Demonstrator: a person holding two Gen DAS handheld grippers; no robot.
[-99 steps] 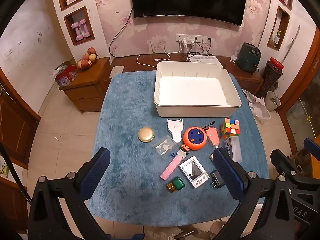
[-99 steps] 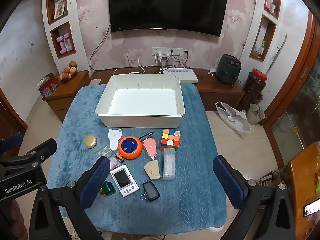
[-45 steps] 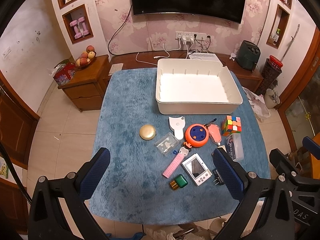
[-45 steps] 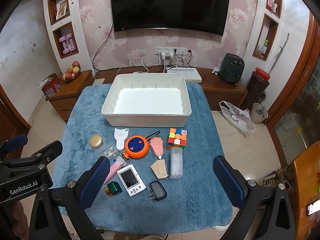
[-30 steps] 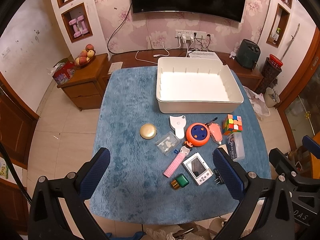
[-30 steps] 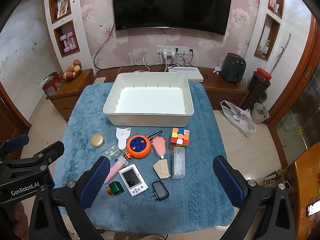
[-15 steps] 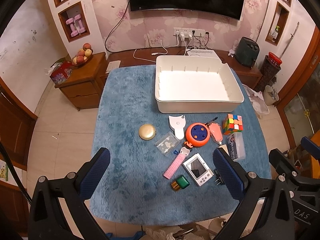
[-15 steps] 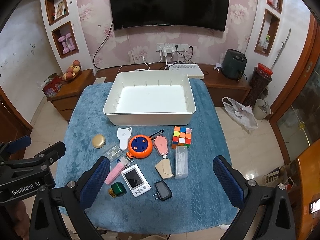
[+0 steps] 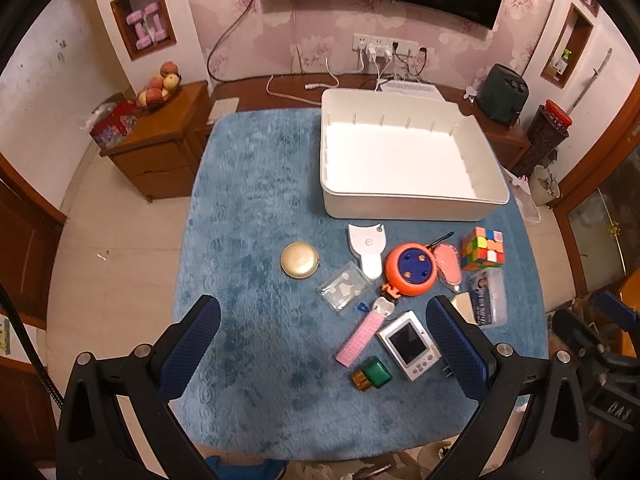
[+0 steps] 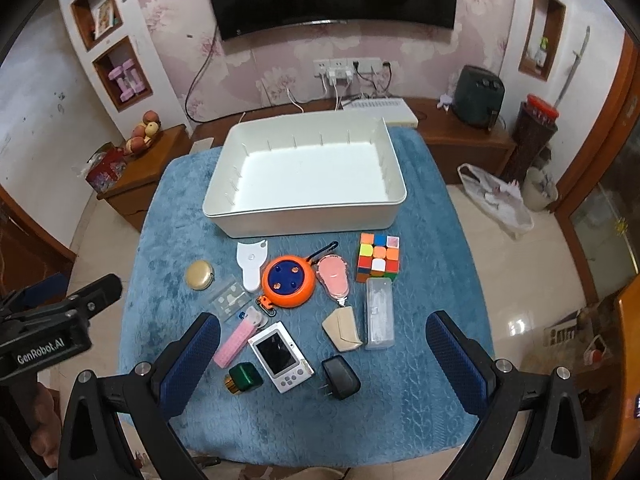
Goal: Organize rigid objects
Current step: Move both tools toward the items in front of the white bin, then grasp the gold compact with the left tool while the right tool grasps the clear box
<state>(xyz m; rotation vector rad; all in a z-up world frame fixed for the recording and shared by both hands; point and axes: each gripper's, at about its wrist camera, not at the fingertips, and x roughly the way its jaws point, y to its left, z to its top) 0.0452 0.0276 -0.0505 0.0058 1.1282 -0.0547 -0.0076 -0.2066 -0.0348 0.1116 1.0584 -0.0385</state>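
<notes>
A white bin [image 9: 408, 160] [image 10: 308, 172] stands empty at the far side of the blue-covered table [image 9: 256, 208]. In front of it lie several small items: a colour cube [image 10: 378, 257], an orange round reel [image 10: 289, 281], a gold disc [image 9: 299, 260], a white handheld console [image 10: 280, 356], a black charger [image 10: 341, 377], a green box [image 10: 245, 377] and a pink comb [image 9: 358, 338]. My left gripper [image 9: 320, 344] and right gripper [image 10: 322, 350] both hover high above the table's near edge, open, holding nothing.
A wooden side cabinet [image 9: 160, 140] with a fruit bowl stands left of the table. A low wooden TV bench [image 10: 460, 128] with cables runs behind it. A white bag [image 10: 496, 200] and a bin sit on the floor at right.
Both grippers have drifted slightly over the table, and the views have shifted a little. Nothing on the table moved; both stay open.
</notes>
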